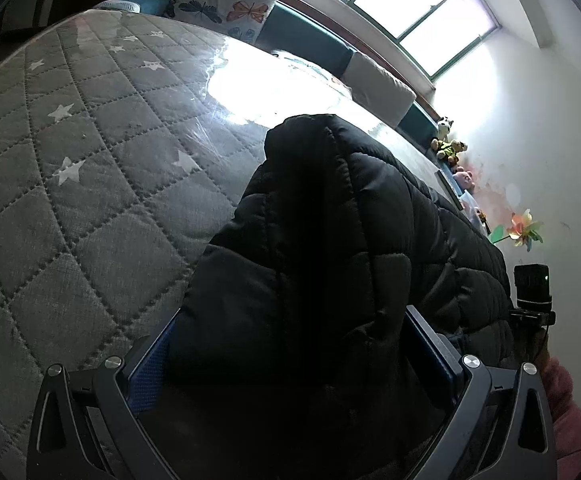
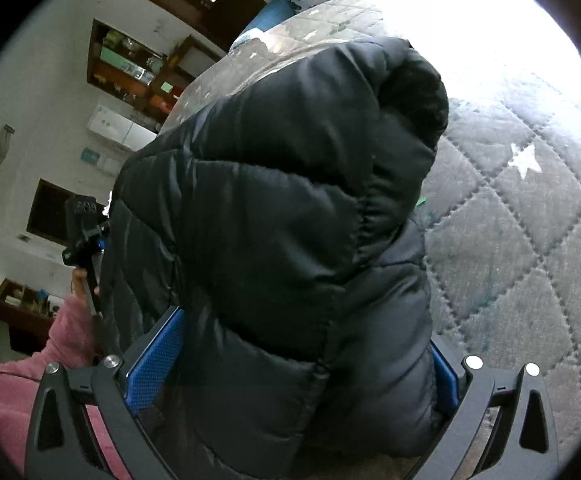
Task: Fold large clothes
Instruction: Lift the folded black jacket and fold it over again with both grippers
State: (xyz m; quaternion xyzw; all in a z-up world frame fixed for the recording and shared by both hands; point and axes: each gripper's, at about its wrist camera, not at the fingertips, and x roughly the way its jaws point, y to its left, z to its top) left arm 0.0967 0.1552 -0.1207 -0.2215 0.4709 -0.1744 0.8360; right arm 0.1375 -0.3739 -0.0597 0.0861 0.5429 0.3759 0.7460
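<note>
we hold a black quilted puffer jacket [image 1: 330,240] above a grey quilted mattress [image 1: 70,160] printed with white stars. in the left wrist view our left gripper [image 1: 290,360] has its blue-padded fingers [image 1: 150,364] closed in on a thick bunch of the jacket, the fabric filling the whole gap between them, so that side is grasping the jacket. in the right wrist view our right gripper [image 2: 290,360] does the same: its blue pads [image 2: 158,352] press on either side of a fat roll of the padded cloth, clenched on the jacket too. the jacket bulges up and forward from both grips, and we cannot tell where it touches the mattress.

a butterfly-print pillow [image 1: 226,0] lies at the far end of the mattress, below a bright window [image 1: 390,4]. small plush toys [image 1: 450,148] and a paper pinwheel [image 1: 524,228] sit along the wall side. a pink sleeve [image 2: 70,336] shows at the edge of the right wrist view, with the hand above it holding the other gripper's handle.

as for containers, an open wall shelf [image 2: 138,68] in the right wrist view holds assorted small items, too small and blurred for us to name. a white cabinet [image 2: 122,128] hangs just below it, shut.
</note>
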